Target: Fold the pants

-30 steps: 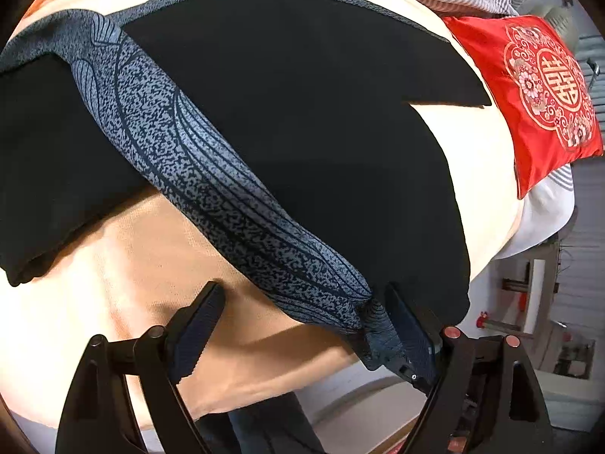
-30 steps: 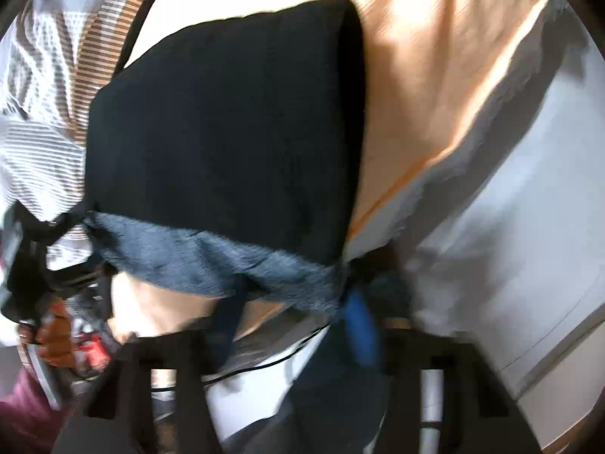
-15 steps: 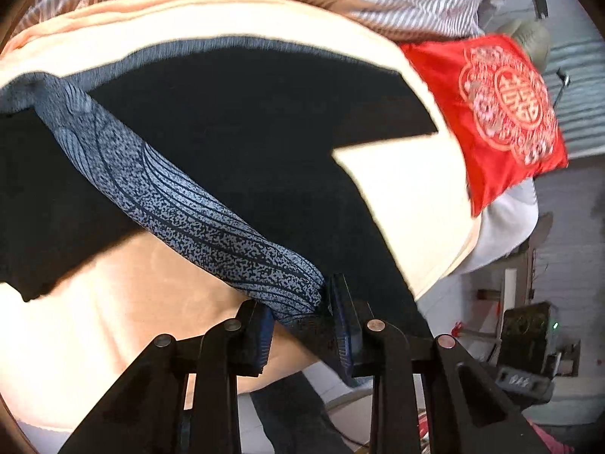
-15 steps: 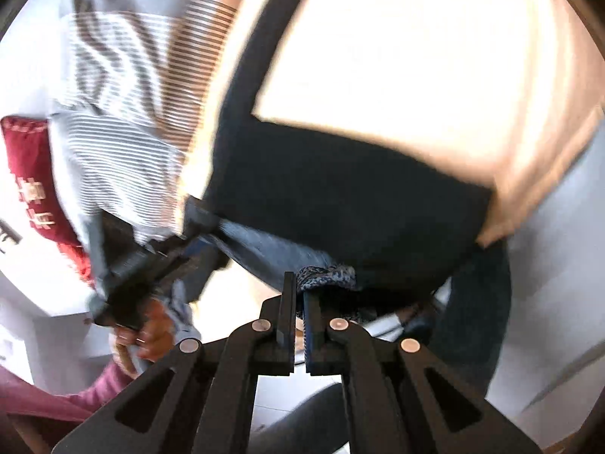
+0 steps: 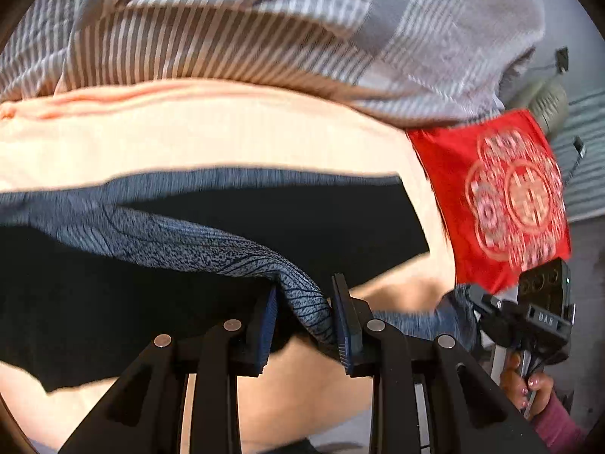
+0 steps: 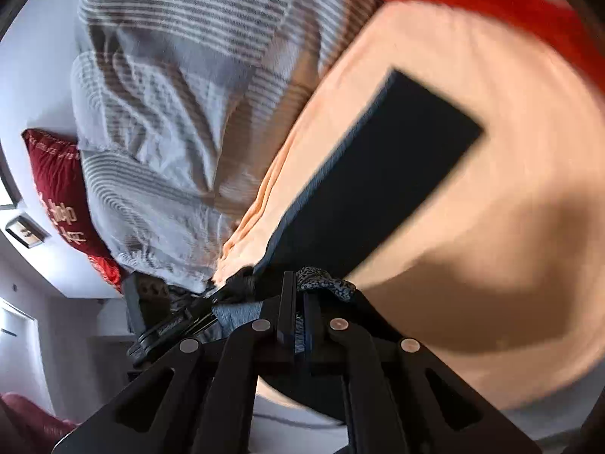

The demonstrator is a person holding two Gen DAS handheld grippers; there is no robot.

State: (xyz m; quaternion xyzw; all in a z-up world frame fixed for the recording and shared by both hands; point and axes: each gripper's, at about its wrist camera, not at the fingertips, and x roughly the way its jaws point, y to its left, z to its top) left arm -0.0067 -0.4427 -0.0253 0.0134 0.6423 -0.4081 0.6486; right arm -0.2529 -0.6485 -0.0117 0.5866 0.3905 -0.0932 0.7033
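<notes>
**Both grippers clamped on the waistband, pants lifted off the bed**

Left wrist view: the left gripper (image 5: 304, 321) grasps the blue-grey patterned waistband (image 5: 211, 242) of the black pants (image 5: 113, 302). A bunched fold of waistband sits pinched between its two pads. The pants spread from 9 o'clock toward 2 o'clock across the peach bedsheet (image 5: 189, 128), the patterned band running as a ridge from 9 o'clock down into the jaws at 6 o'clock. The image is motion-blurred.

At 4 o'clock in the same view the right gripper (image 5: 480, 302) appears from the side, held by a hand (image 5: 529, 389) in a maroon sleeve, with blue-grey fabric leading into it.

Right wrist view: the right gripper (image 6: 297, 302) is clenched, the pads nearly meeting, with a speckled tuft of waistband (image 6: 325, 282) caught between them. One black pant leg (image 6: 378, 189) stretches away toward 1 o'clock, lying flat on the bedsheet (image 6: 491, 151). The left gripper (image 6: 181, 325) shows at 8 o'clock, just beside.

Surroundings: a grey striped duvet (image 5: 264, 26) is heaped at 12 o'clock, and a red embroidered cushion (image 5: 503, 200) lies at 3 o'clock, touching the duvet's edge.
</notes>
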